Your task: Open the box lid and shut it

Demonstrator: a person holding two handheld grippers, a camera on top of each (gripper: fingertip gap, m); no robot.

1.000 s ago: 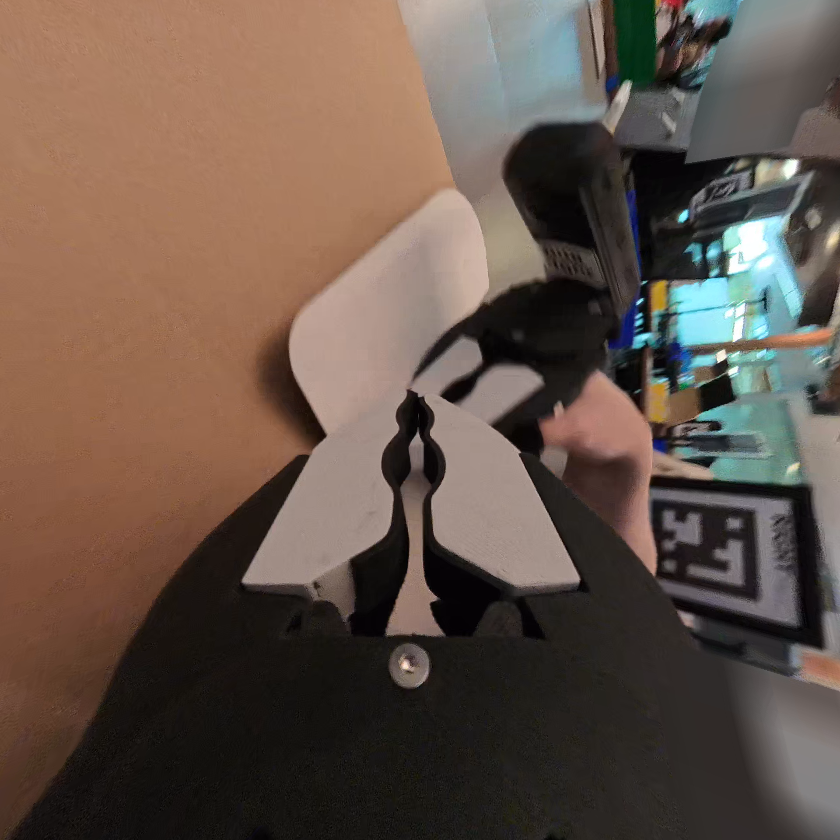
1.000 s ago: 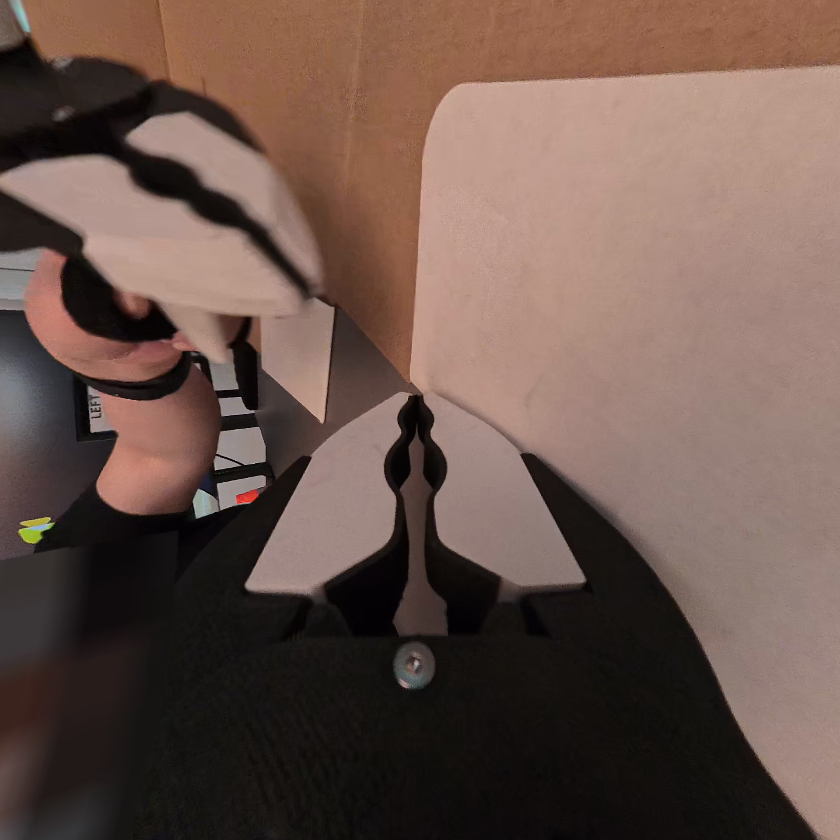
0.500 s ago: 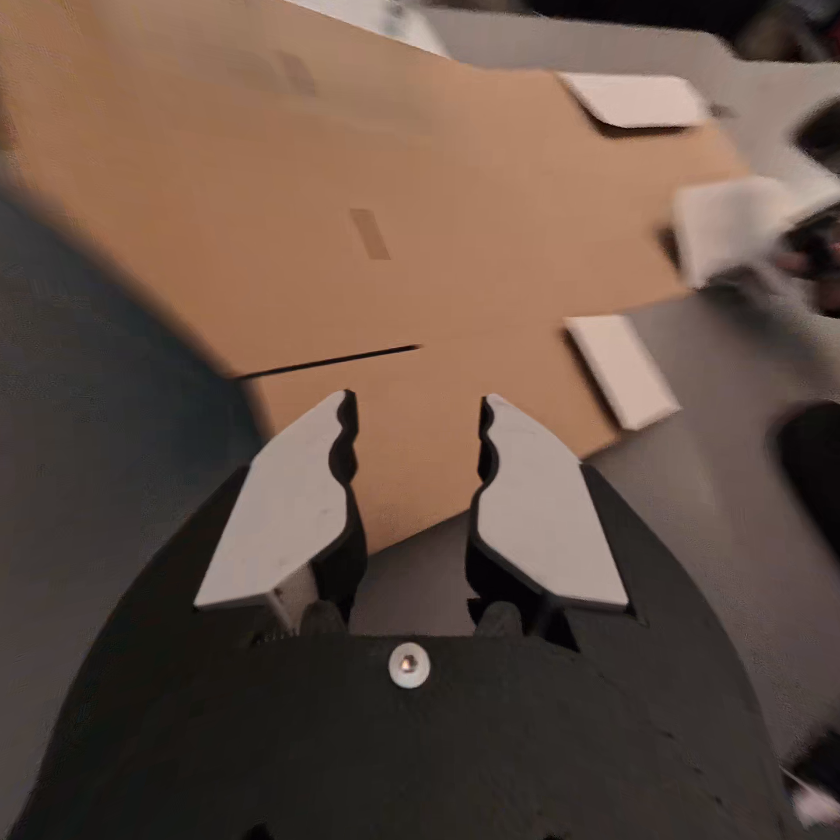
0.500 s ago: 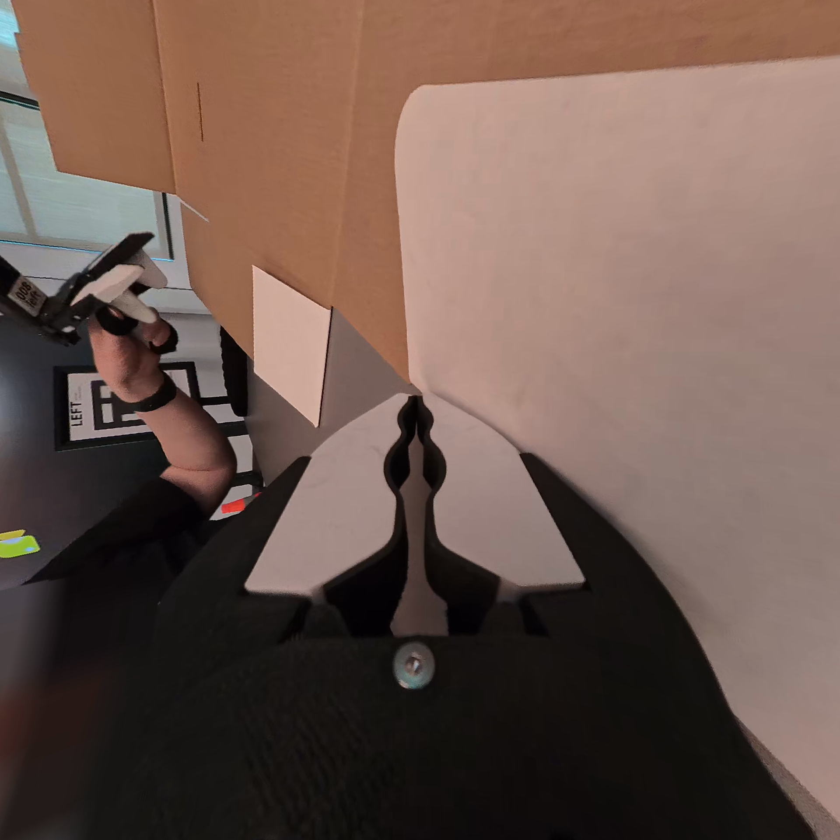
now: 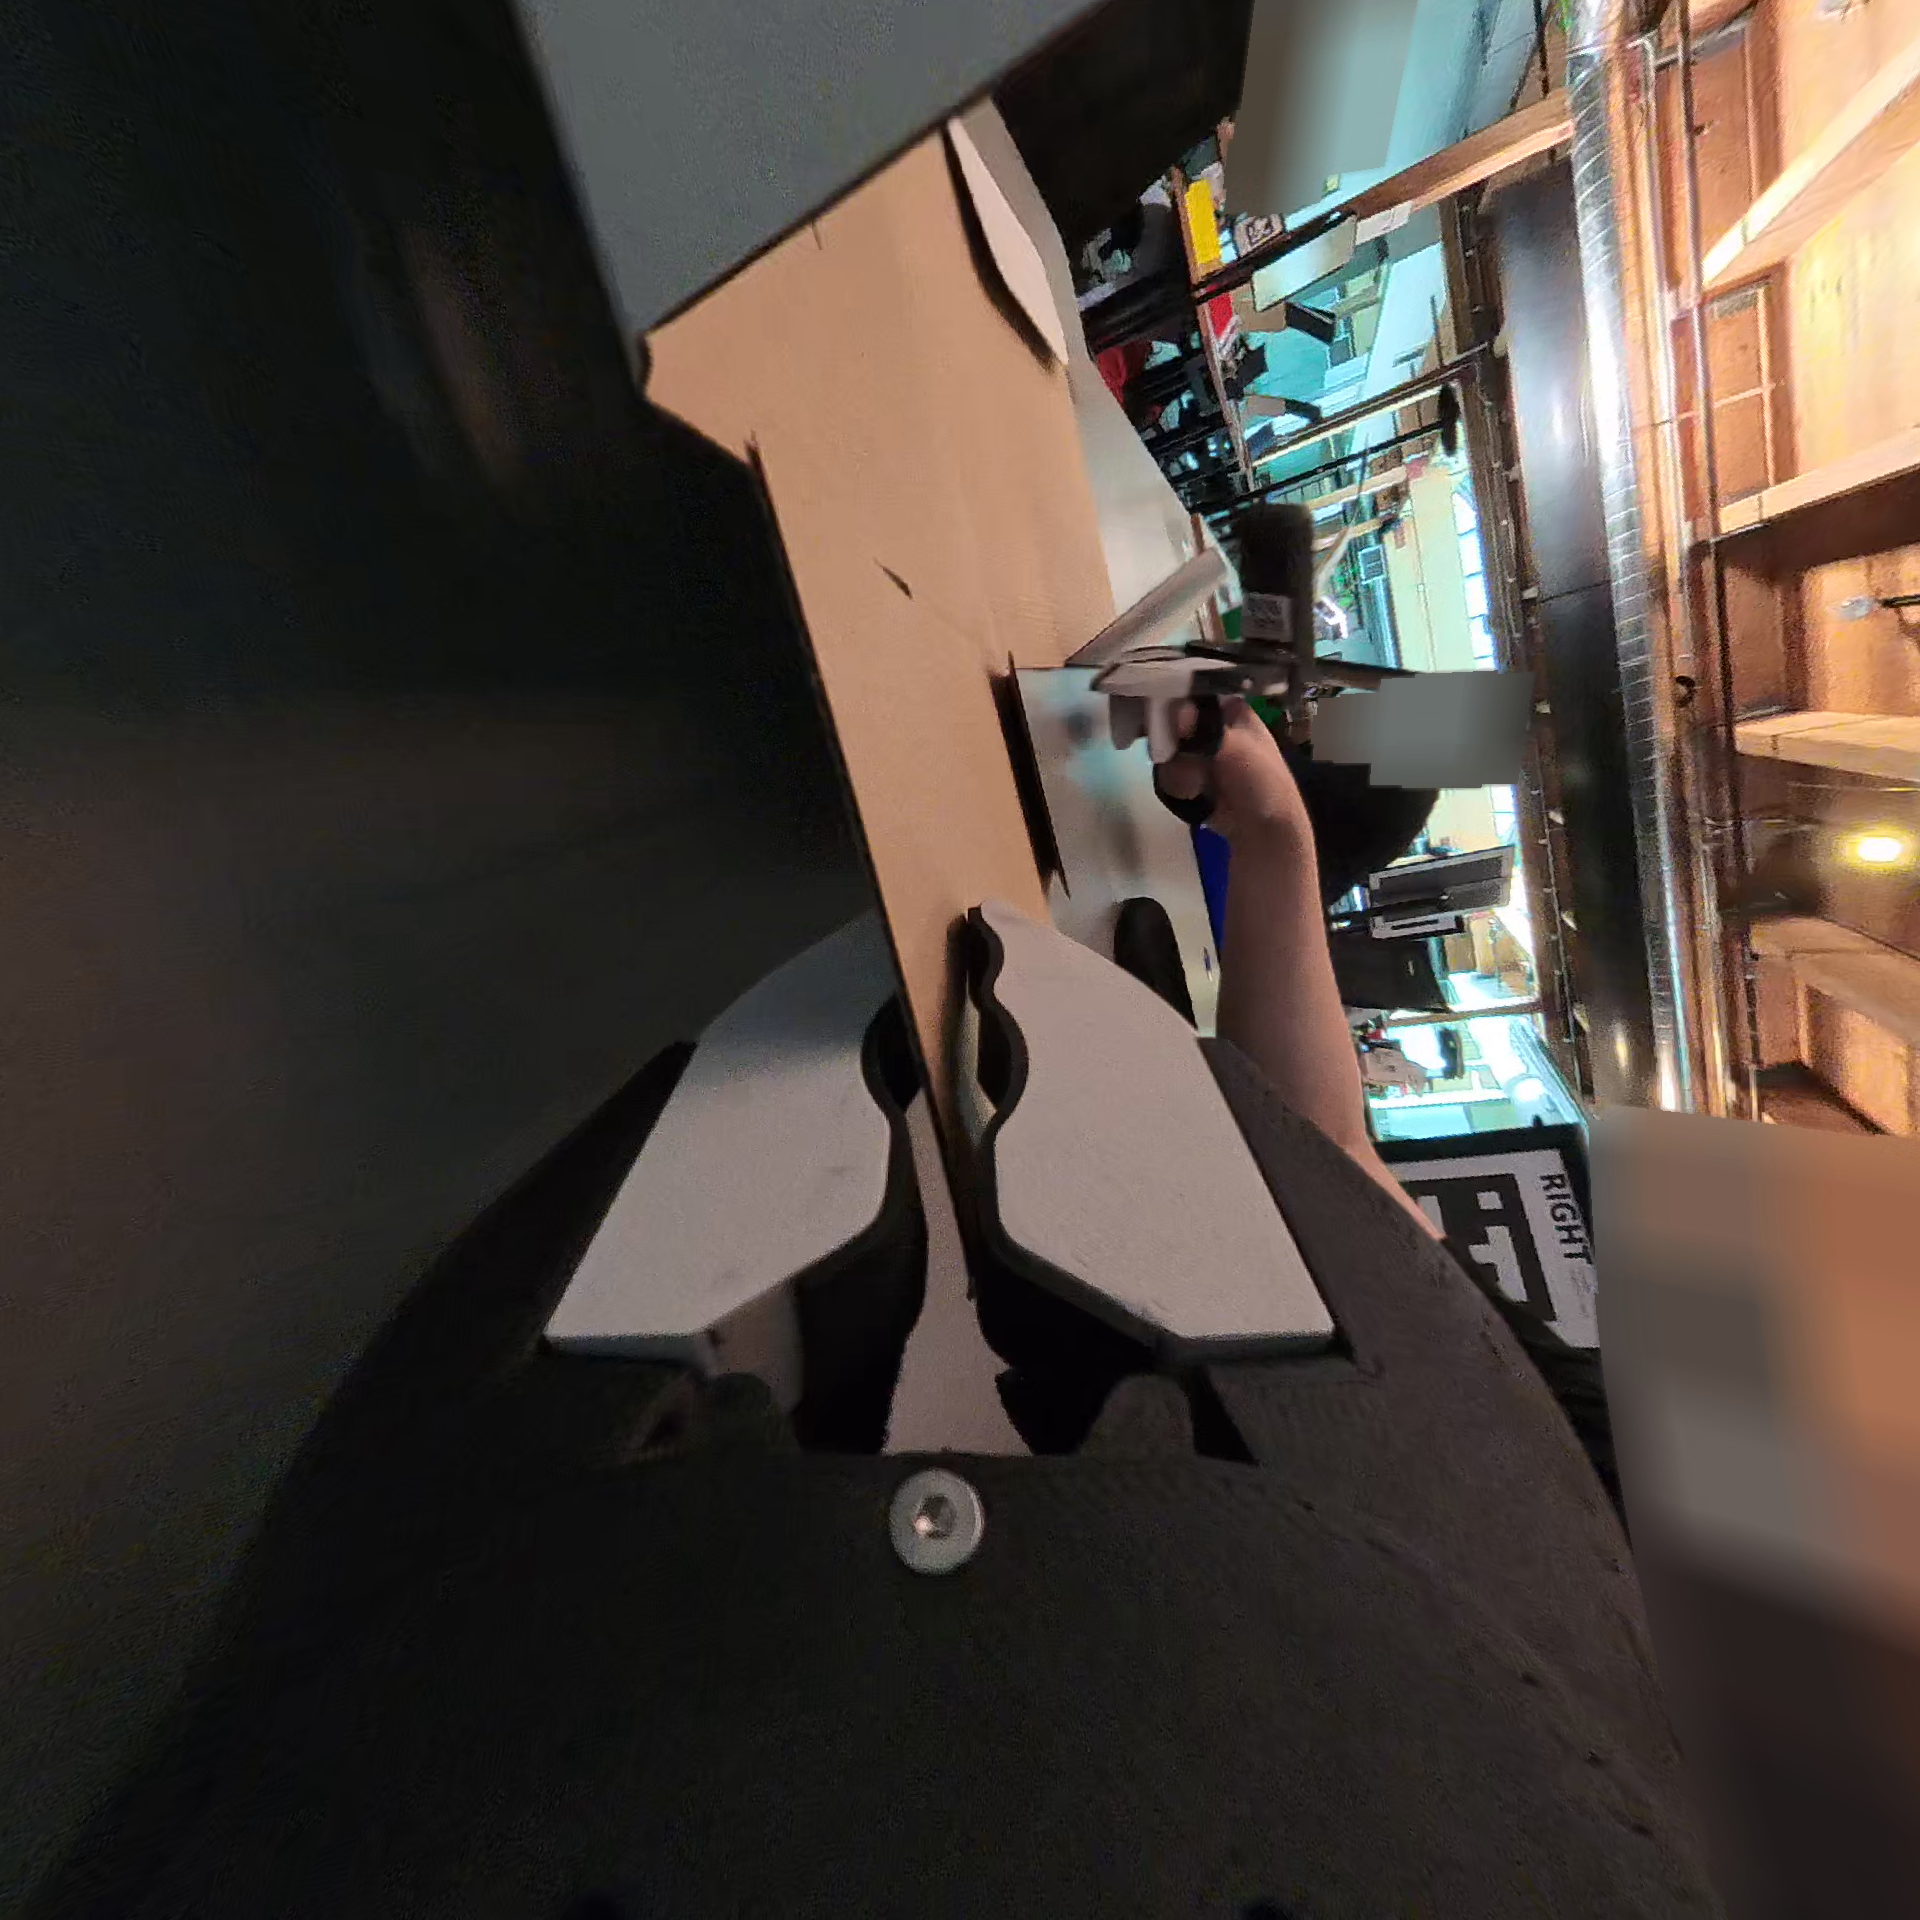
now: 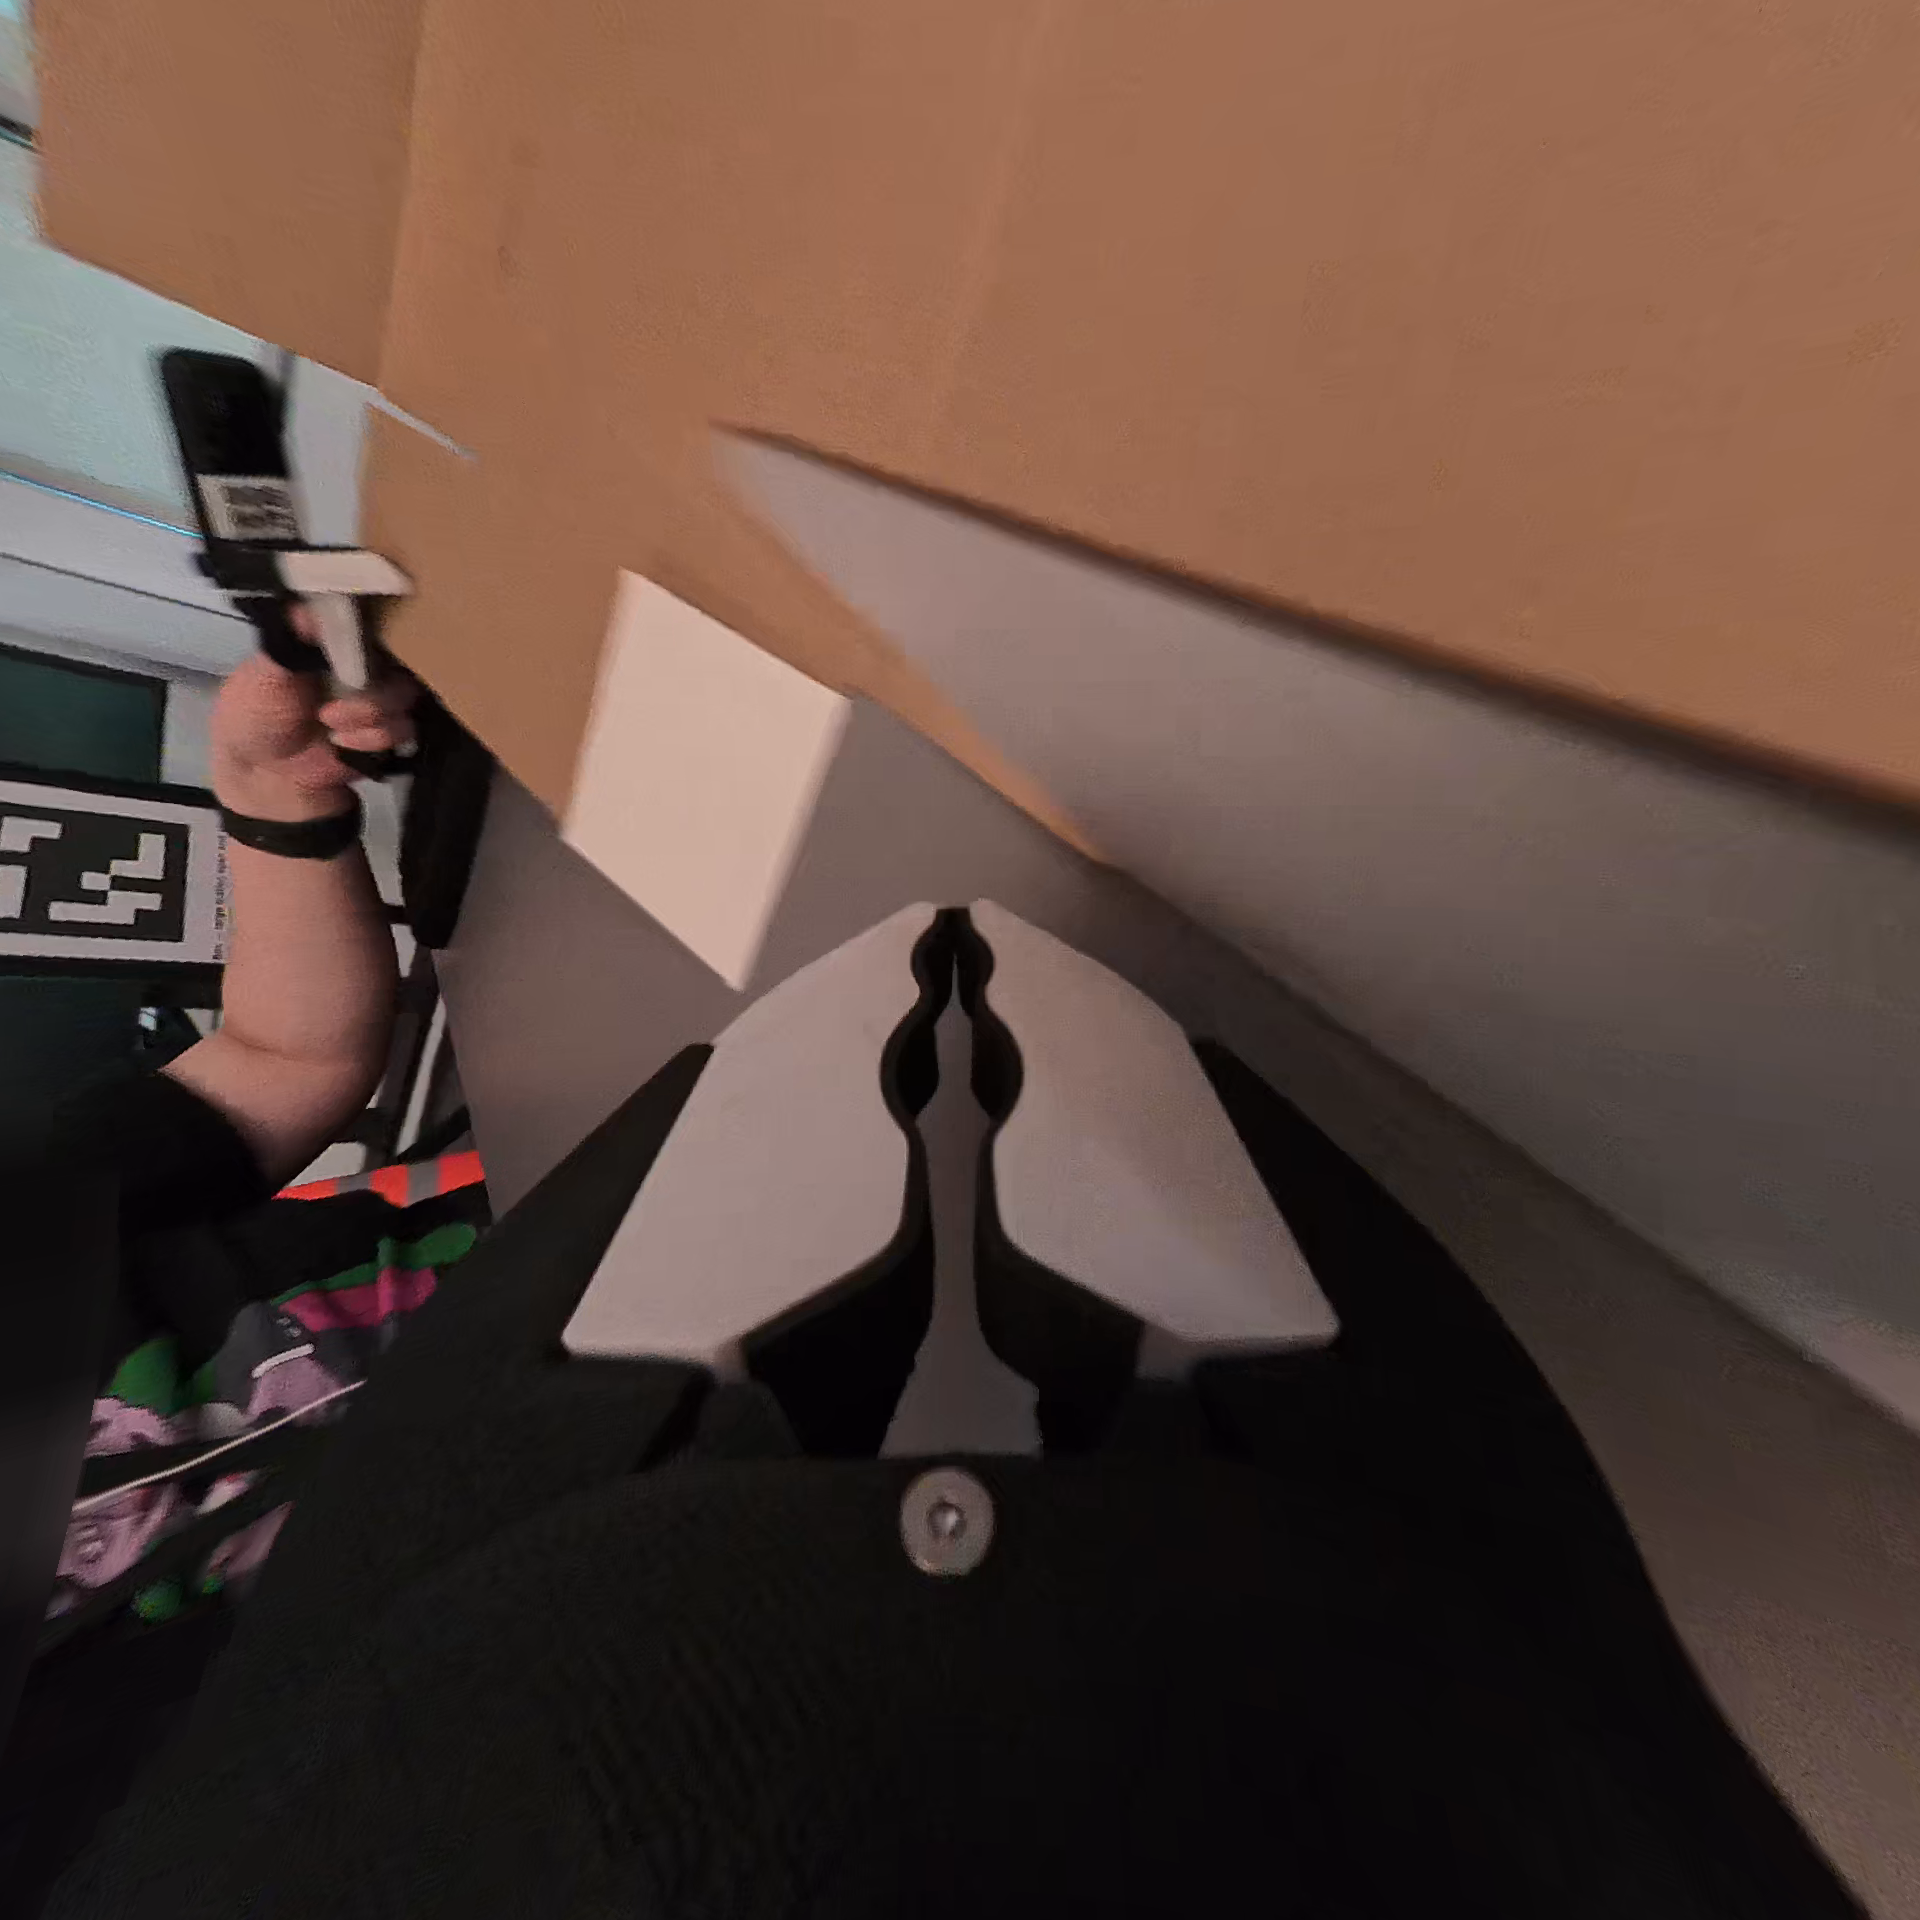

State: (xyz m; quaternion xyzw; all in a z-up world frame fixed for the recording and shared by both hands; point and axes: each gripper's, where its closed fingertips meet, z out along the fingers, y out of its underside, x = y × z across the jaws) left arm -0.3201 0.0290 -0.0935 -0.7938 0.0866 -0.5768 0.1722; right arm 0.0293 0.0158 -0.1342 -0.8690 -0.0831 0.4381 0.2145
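The box is brown cardboard with white-faced flaps. In the left wrist view its lid panel [image 5: 914, 468] runs edge-on between the fingers of my left gripper [image 5: 935, 966], which is shut on that edge. Farther off, my right gripper [image 5: 1153, 707] pinches a white flap [image 5: 1070, 769]. In the right wrist view my right gripper [image 6: 951, 914] is shut at the edge of the large white flap [image 6: 1455, 831], under the brown panel [image 6: 1039, 260]. The left gripper [image 6: 343, 603] shows at the far left, at the lid's other edge. A smaller white flap [image 6: 707, 779] hangs between them.
The person's forearms show in both views [image 5: 1278, 935] [image 6: 301, 935]. A black-and-white marker board [image 5: 1496, 1236] [image 6: 94, 862] stands behind. Wooden shelving [image 5: 1818, 520] and a workshop lie beyond. A dark surface [image 5: 312, 727] fills the left of the left wrist view.
My left gripper let go of the white flap, opened, swung away over the lid and has now shut on the lid's edge. My right gripper stayed shut on its flap, which has tilted.
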